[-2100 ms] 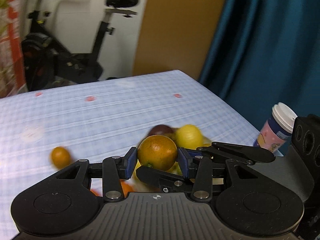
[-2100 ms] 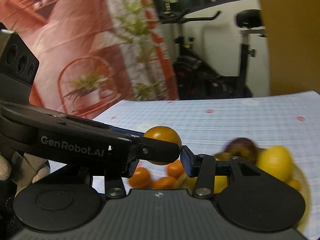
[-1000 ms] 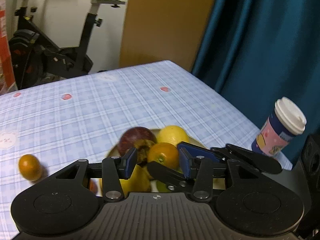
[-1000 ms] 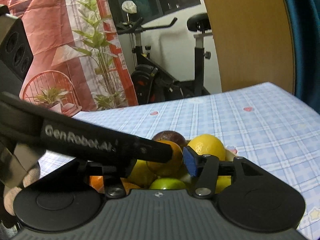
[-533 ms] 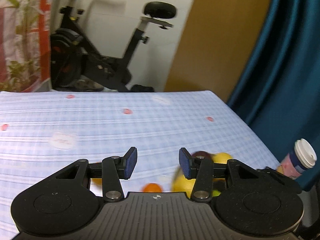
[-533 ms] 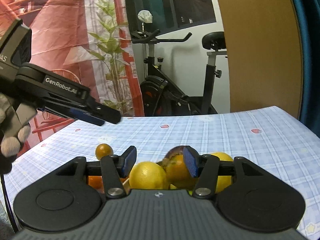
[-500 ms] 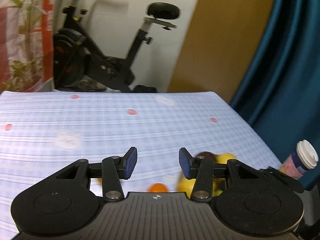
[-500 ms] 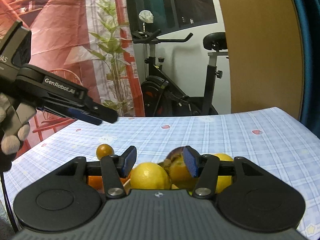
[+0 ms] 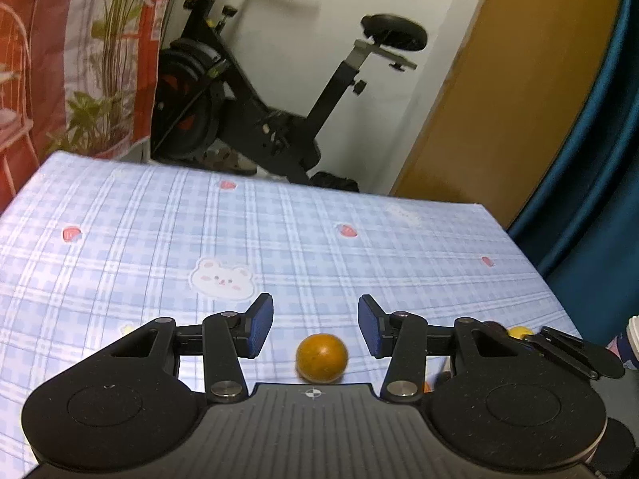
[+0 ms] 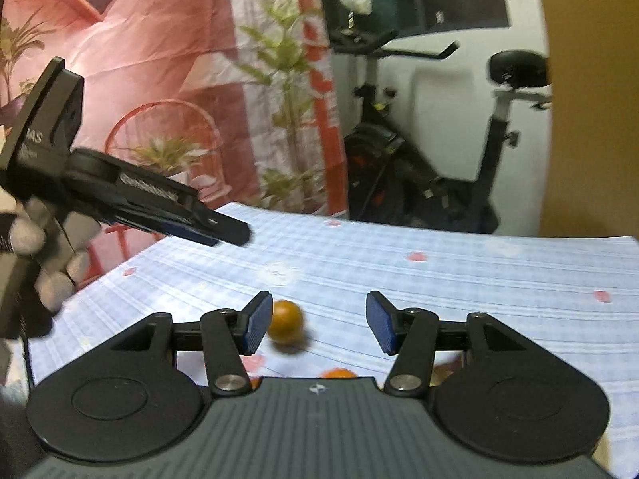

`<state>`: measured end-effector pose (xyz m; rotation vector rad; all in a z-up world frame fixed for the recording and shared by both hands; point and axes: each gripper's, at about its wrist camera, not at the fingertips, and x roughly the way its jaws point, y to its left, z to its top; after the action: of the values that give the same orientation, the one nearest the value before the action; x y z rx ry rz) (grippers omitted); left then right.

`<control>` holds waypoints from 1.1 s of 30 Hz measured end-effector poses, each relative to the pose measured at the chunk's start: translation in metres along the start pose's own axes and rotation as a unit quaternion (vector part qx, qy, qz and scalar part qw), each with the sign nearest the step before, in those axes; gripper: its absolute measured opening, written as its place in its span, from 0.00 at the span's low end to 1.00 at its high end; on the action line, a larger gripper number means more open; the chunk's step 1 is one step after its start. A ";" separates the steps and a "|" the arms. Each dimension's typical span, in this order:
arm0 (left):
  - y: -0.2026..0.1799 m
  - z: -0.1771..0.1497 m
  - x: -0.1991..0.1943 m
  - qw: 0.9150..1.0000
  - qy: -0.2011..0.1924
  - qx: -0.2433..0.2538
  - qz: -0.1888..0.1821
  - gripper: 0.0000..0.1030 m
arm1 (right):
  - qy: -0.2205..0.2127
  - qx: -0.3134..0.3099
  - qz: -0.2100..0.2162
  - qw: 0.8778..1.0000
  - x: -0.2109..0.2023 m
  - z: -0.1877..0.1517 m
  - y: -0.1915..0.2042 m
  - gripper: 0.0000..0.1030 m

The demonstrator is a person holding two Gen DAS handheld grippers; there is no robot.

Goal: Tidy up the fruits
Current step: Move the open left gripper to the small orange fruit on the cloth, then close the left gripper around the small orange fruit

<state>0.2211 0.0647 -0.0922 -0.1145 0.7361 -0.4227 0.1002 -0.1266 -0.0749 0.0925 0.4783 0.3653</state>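
Tablecloth (image 9: 359,247) bare all round the small orange (image 9: 322,357), clear on every side. Only obstacles: fruit pile (image 9: 515,332) and cup (image 9: 629,339) right of the small orange.

Both grippers are hovering with jaws parted.
The left gripper (image 9: 315,325) and right gripper (image 10: 316,321) are gripping nothing; a gloved hand (image 10: 38,255) is carrying the left.

A black exercise bike (image 9: 279,119) stands by a white wall (image 9: 303,40). A red cloth with plants (image 10: 159,60) hangs on one side, a brown door (image 9: 519,99) and blue curtain (image 9: 599,179) on the other
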 end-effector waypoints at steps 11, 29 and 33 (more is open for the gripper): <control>0.024 -0.020 0.035 0.997 0.030 -0.066 -0.033 0.48 | 0.114 -0.035 0.007 0.993 0.095 0.000 0.034 0.54; 0.032 -0.041 0.065 0.992 0.050 -0.091 -0.077 0.46 | 0.172 0.013 -0.024 0.985 0.134 0.003 0.028 0.50; 0.030 -0.043 0.064 0.992 0.052 -0.085 -0.078 0.42 | 0.170 0.013 -0.020 0.985 0.132 0.003 0.028 0.44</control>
<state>0.2441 0.0673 -0.1716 -0.3135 0.8690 -0.5167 0.2013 -0.0521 -0.1246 0.0450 0.8205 0.3364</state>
